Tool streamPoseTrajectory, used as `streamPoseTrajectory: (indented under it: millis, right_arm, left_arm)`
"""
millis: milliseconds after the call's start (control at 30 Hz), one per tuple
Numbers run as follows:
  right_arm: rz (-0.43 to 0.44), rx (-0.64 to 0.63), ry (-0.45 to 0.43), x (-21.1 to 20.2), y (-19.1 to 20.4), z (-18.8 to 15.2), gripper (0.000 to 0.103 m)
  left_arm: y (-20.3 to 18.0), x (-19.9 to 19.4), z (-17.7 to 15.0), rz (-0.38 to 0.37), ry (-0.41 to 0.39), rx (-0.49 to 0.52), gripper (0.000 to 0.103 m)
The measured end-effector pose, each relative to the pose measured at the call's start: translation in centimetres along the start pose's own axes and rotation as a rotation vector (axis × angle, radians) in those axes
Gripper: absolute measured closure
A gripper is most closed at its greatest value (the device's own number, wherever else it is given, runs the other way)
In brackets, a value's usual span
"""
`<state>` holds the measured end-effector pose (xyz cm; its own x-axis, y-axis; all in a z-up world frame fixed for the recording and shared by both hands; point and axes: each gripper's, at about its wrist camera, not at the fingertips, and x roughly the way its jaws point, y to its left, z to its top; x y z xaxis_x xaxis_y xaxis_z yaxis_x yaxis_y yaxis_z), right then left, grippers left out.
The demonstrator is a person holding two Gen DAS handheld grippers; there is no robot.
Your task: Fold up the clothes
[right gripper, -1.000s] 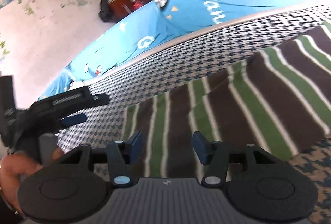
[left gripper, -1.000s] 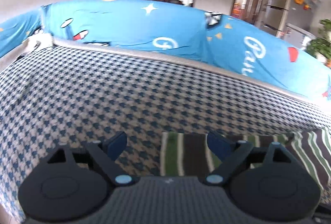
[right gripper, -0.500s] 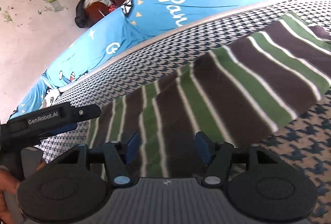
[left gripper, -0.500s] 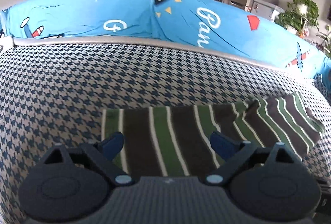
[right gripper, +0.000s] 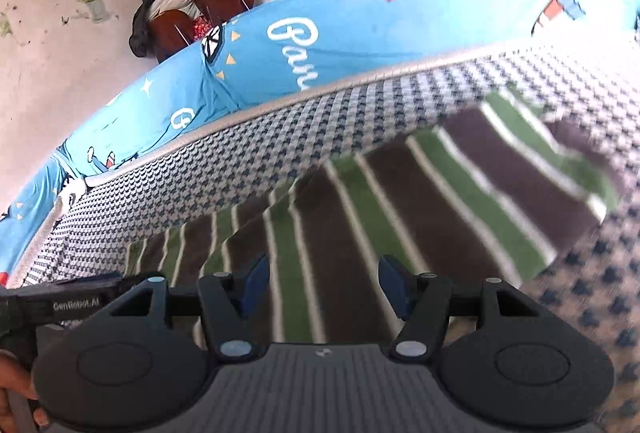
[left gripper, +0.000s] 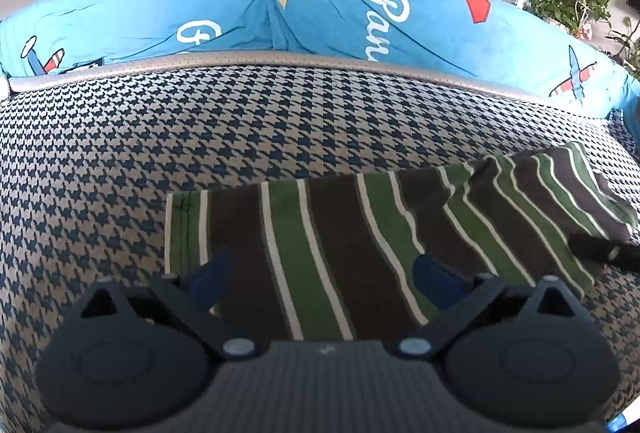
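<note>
Progress, judged from how things lie: the striped garment [left gripper: 340, 253] lies flat on the houndstooth seat cover [left gripper: 200, 137], approx. in the front half of it, with the blue cartoon-print backrest [left gripper: 340, 1] well behind. It looks already folded at least once, because at its right end a second layer of stripes lies on top at a different angle. Final folds and tidying are prob. still to do; how many folds are done I cannot tell.

Left gripper [left gripper: 320, 273]: jaws are opening, now very wide, hanging over the left part of the garment. Cloth is seen between the fingers but the pads do not press on it, so nothing is held.

Right gripper [right gripper: 320, 283]: medium gap, also above the garment, nothing pinched as far as the right wrist view shows (the view is blurred on the right side).

Count:
- striped garment: 1
- grippers: 2
- hand [right gripper: 10, 385]: 1 visible, partly, at the edge of the right wrist view, on the left gripper's handle
- other clothes on the seat: none visible
</note>
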<state>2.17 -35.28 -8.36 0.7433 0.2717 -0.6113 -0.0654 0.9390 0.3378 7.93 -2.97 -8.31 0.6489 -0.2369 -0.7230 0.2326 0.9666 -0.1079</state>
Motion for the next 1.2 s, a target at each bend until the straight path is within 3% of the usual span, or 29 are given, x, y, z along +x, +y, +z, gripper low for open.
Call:
streamPoseTrajectory:
  millis: [100,300,533,733,1133,1200]
  right_arm:
    - [-0.002,-0.02,-0.006,-0.3,-1.5,1.4,0.041]
    - [-0.103,0.017,-0.051,-0.4,-6.3,3.5,0.04]
    - [-0.197,0.165,-0.132,-0.7,-11.8,5.0,0.034]
    - [-0.266,0.238,-0.113,0.4,-15.2,5.3,0.033]
    - [-0.298,0.165,-0.109,2.9,-16.3,4.7,0.034]
    - [-0.298,0.145,-0.108,3.2,-16.1,4.7,0.039]
  left_arm:
    - [-0.1,0.1,-0.1,0.002,0.006,0.003,0.002]
    - [-0.6,0.3,-0.4,-0.013,0.017,0.017,0.0]
    - [-1.1,0.6,-0.5,-0.038,0.031,0.019,0.0]
    - [-1.3,0.5,-0.4,-0.061,0.039,0.015,0.0]
    - [-1.5,0.9,-0.6,-0.074,0.059,0.019,0.0]
    - [-1.6,0.9,-0.6,-0.075,0.062,0.02,0.0]
